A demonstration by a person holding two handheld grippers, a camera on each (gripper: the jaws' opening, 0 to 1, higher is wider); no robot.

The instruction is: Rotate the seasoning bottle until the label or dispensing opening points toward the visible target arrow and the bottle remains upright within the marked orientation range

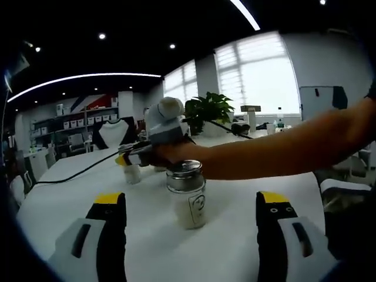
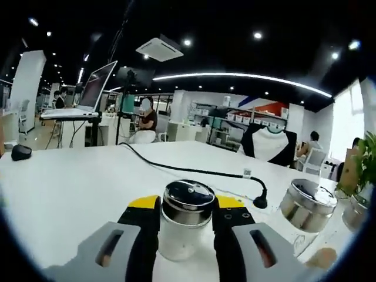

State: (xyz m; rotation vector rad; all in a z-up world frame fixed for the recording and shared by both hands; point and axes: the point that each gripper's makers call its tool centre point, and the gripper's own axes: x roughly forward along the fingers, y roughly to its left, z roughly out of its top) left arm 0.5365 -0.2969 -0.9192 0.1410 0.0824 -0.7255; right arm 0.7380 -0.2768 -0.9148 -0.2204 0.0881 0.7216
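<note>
Steel-capped seasoning bottle (image 2: 187, 220) sits clamped in right gripper (image 2: 187, 218); left gripper (image 1: 191, 205) gapes.

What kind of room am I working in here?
Most likely an open-plan office or lab: a long white table, a laptop on a stand, storage shelves along the back wall, and a potted plant by blinded windows.
</note>
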